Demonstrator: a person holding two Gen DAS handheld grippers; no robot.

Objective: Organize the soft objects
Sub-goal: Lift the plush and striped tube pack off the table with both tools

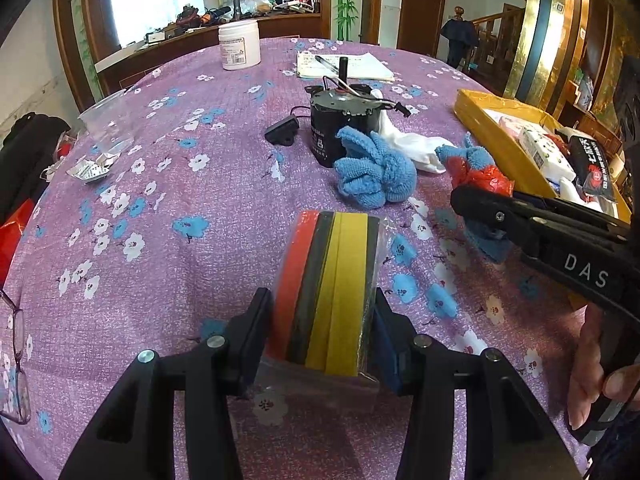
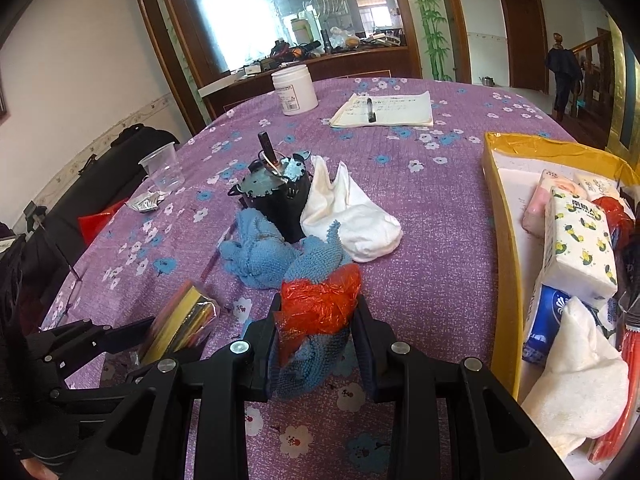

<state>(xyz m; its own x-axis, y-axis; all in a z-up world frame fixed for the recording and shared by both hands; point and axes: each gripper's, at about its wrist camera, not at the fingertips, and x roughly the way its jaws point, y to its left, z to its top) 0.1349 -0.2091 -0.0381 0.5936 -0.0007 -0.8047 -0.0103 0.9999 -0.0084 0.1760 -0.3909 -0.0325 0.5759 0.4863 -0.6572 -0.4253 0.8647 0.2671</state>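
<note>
1. The left gripper is clamped on a plastic-wrapped sponge pack of red, dark and yellow layers, both jaws pressed against its sides above the purple floral tablecloth
2. The right gripper is closed around a blue cloth bundle with crinkled red plastic on top, squeezed between its two fingers
3. Just beyond both tools, a second blue cloth lies bunched on the tablecloth, touching a white cloth behind it
4. A black motor stands upright against these cloths, a small black part beside it
5. To the right, a yellow box holds tissue packs and another white cloth
6. On the left edge sits a clear plastic cup near some foil wrappers
7. Farthest away are a white jar and a notepad with a pen on it
</note>
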